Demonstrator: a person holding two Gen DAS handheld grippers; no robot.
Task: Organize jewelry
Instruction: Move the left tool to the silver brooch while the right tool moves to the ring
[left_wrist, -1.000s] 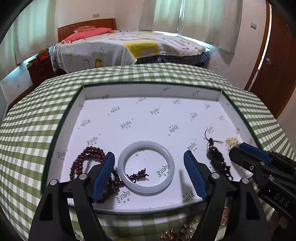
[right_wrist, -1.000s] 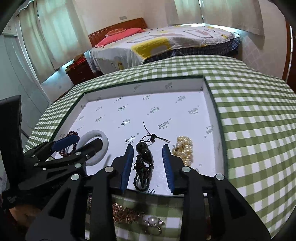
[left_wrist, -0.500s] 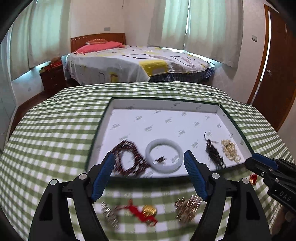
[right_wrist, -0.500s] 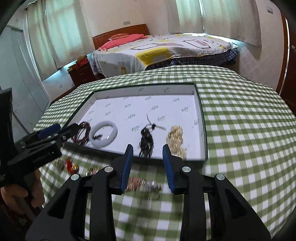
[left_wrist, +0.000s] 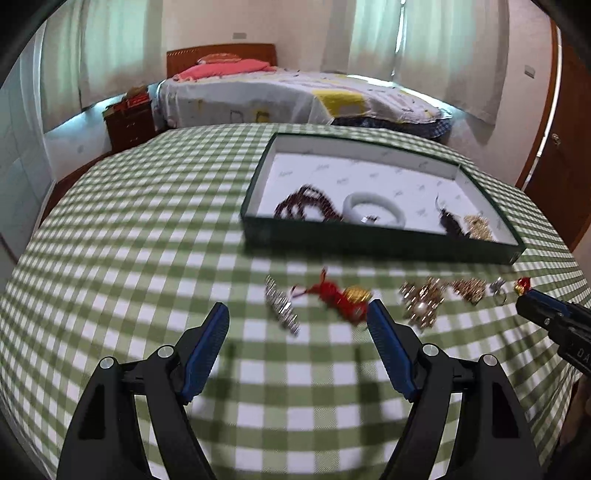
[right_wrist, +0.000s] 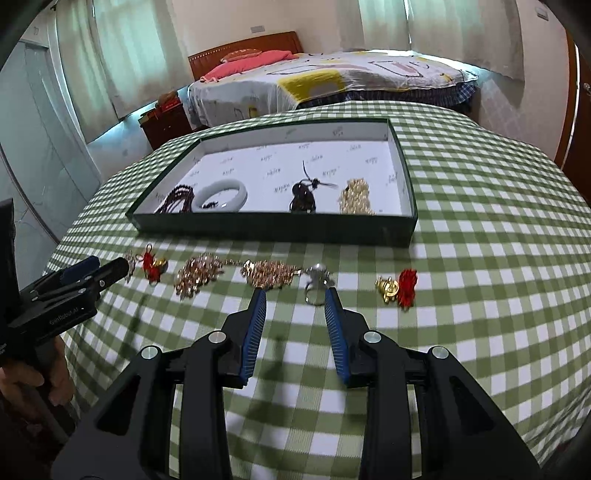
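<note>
Both tools released above loose jewelry.
Left tool (left_wrist: 297, 314) spread wide; right tool (right_wrist: 294, 294) narrower; tray (right_wrist: 273, 227) beyond.

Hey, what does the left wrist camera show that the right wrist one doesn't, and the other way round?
Only the left wrist: the silver clip in full, lying beyond the open left claw.
Only the right wrist: a hand gripping the left tool's handle, and the far-right red tassel charm in full.
Both: the green tray holding the white bangle.
</note>
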